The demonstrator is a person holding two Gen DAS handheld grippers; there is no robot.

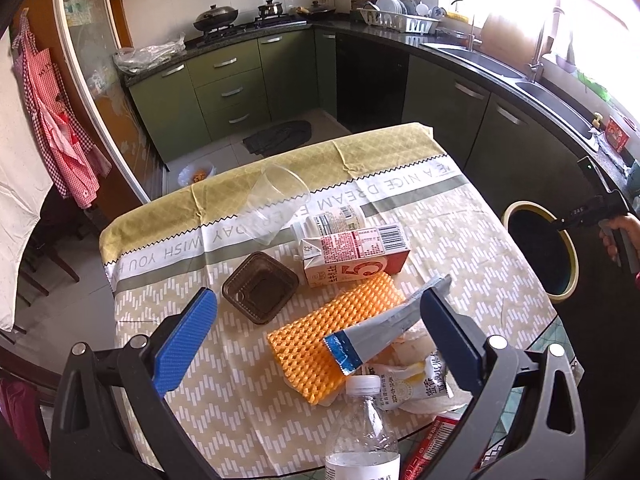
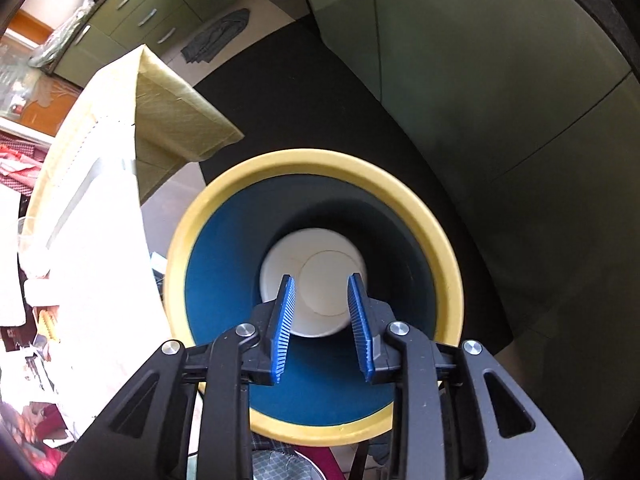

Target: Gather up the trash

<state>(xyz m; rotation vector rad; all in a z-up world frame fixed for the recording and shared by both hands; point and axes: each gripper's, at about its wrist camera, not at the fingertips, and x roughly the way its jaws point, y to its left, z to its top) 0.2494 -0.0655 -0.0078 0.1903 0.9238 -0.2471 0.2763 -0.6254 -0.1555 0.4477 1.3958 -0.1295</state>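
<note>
Left wrist view: a cloth-covered table [image 1: 460, 216] holds scattered trash: an orange foam sheet [image 1: 332, 332], a red and white carton [image 1: 352, 256], a dark plastic tray [image 1: 260, 286], a clear cup [image 1: 276, 200] on its side and a plastic bottle [image 1: 366, 428]. Left gripper [image 1: 316, 340] hangs released, jaws wide, above them. Beside the table stands a yellow-rimmed bin [image 2: 416, 208]. Right gripper [image 2: 322, 320] points into it, jaws apart, gripping nothing; a white paper cup [image 2: 312, 252] lies inside.

The tablecloth [image 1: 460, 216] reads "WISH YOU", "A NICE DREAM"; the carton [image 1: 352, 258] shows a large "5"
</note>
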